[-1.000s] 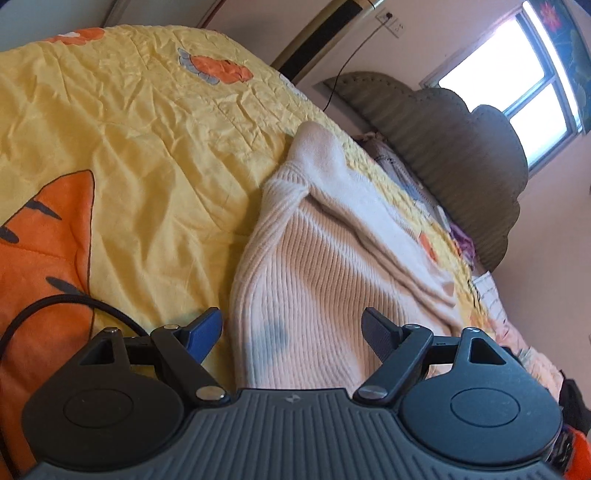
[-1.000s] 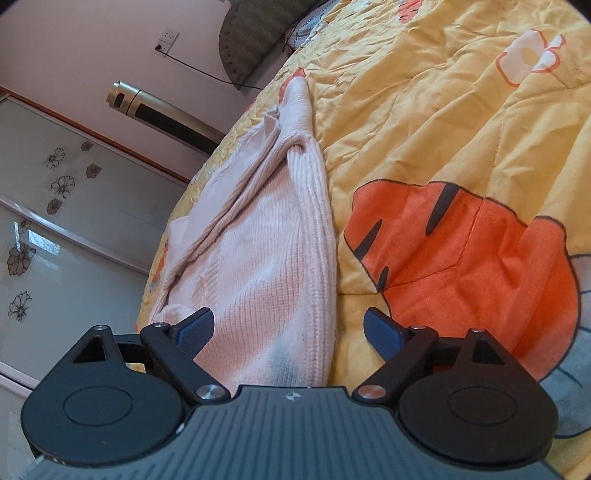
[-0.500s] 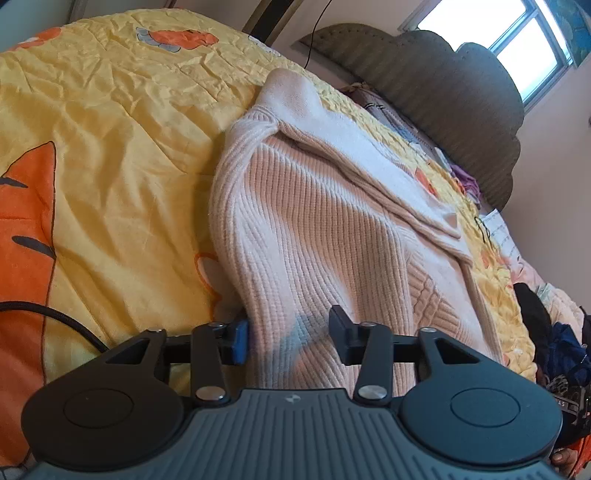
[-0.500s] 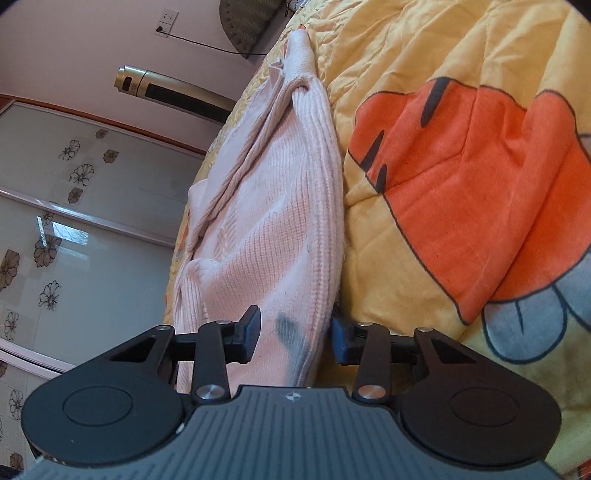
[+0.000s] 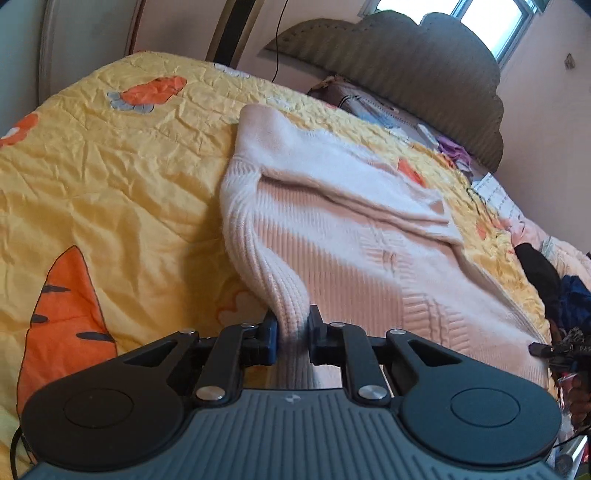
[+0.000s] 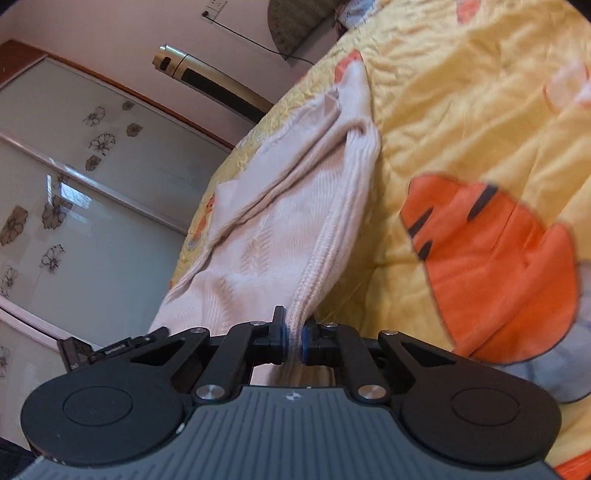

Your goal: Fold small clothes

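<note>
A pale pink ribbed knit sweater [image 5: 351,240] lies on a yellow bedspread [image 5: 110,177] printed with orange carrots. My left gripper [image 5: 291,325] is closing on the sweater's near rolled edge; the knit is pinched between its pads and lifted off the bed. In the right wrist view the same sweater [image 6: 280,229] stretches away along the bedspread [image 6: 461,110]. My right gripper [image 6: 293,332] is shut on the near ribbed edge, which rises as a taut ridge from the bed. A sleeve lies folded across the sweater's body.
A padded headboard [image 5: 424,74] stands at the far end under a window [image 5: 498,22]. Dark clothes [image 5: 546,280] are piled at the bed's right side. A tall tower appliance [image 6: 214,81] and glass sliding doors [image 6: 74,184] stand beyond the bed's left edge.
Both grippers went from open, over the sweater's near edge, to clamped on it. Both have risen, pulling the edge up off the bedspread.
</note>
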Demonstrator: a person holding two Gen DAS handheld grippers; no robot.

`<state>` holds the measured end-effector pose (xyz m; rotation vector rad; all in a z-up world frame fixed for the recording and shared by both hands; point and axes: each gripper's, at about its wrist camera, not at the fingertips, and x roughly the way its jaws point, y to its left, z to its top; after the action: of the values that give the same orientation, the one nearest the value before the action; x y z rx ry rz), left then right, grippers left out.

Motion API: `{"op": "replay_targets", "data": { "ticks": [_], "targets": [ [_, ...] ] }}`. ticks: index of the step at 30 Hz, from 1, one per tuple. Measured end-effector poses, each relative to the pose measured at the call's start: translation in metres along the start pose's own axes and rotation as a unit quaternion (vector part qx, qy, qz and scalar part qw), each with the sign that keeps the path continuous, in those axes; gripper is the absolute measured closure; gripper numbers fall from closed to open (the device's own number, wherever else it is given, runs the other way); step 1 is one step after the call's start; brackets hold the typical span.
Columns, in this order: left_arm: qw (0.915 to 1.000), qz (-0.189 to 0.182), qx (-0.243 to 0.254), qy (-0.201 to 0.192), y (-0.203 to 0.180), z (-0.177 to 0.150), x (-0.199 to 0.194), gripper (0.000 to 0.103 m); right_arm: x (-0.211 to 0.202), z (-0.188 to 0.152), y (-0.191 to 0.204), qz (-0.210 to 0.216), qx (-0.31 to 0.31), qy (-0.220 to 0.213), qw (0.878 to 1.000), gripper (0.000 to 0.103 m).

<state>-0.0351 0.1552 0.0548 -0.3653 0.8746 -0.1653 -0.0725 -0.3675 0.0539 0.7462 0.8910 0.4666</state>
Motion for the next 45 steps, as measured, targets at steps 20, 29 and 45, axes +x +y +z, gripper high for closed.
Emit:
{"op": "replay_targets", "data": {
  "ticks": [20,29,45],
  "targets": [
    [0.9985,0.024,0.01,0.048,-0.005,-0.042,0.029,0.091,0.019,-0.043,-0.038,-0.014,0.052,0.028,0.998,0.067],
    [0.9974,0.021,0.042,0.055,-0.001,-0.037,-0.006,0.092,-0.005,-0.028,-0.001,-0.043,-0.047,0.072,0.995,0.091],
    [0.9891,0.045,0.093,-0.106,-0.019,0.047,-0.03,0.007,-0.023,0.047,0.001,-0.065,-0.038,-0.059,0.995,0.046]
  ]
}}
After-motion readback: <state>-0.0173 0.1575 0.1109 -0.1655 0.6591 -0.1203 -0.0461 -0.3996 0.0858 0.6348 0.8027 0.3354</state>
